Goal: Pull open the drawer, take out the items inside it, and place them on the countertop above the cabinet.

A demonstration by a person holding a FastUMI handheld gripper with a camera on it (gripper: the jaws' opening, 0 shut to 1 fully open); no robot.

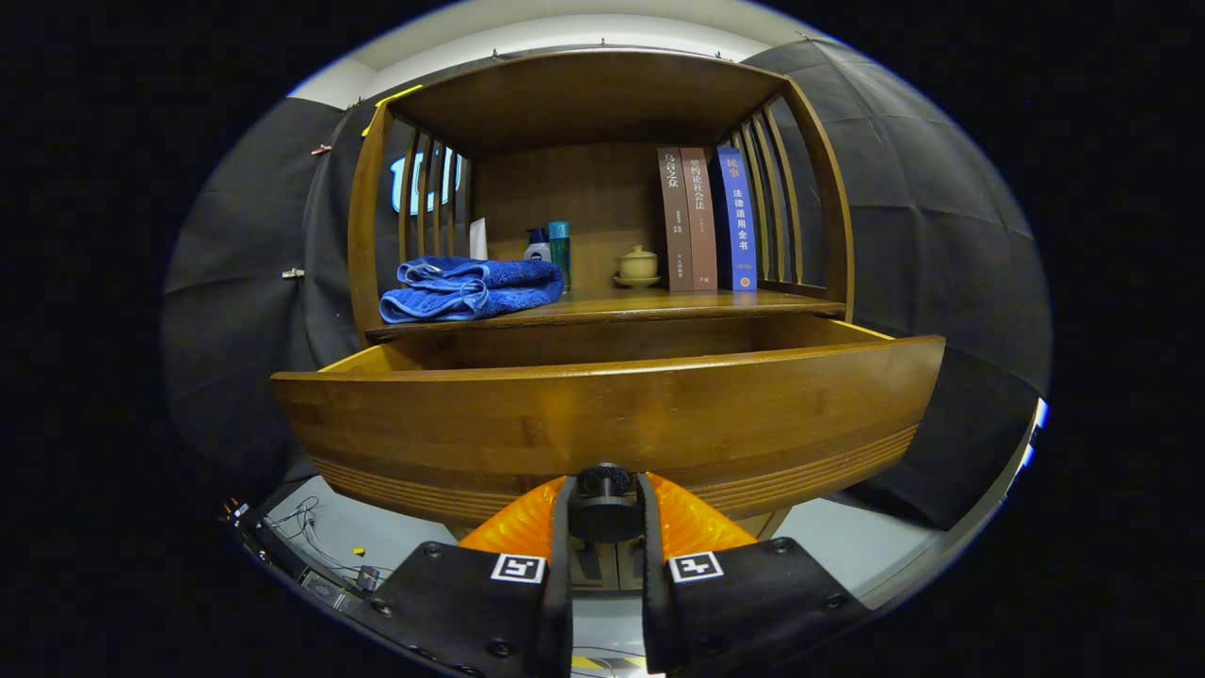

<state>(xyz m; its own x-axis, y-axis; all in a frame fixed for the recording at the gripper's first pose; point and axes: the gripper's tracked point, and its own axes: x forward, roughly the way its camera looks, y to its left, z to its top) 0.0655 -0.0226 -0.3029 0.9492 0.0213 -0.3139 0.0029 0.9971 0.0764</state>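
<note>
On the countertop (612, 303) a folded blue towel (471, 287) lies at the left, then two small bottles (551, 247) at the back, a pale lidded cup (637, 265) on a saucer, and three upright books (706, 218) at the right. Below, the drawer (602, 419) stands pulled out, its glossy brown wooden front bowed, with fine grooves near its lower edge; its inside is hidden. The gripper (604, 508) is clamped on the drawer's dark round knob (604, 497), one finger pressing each side.
</note>
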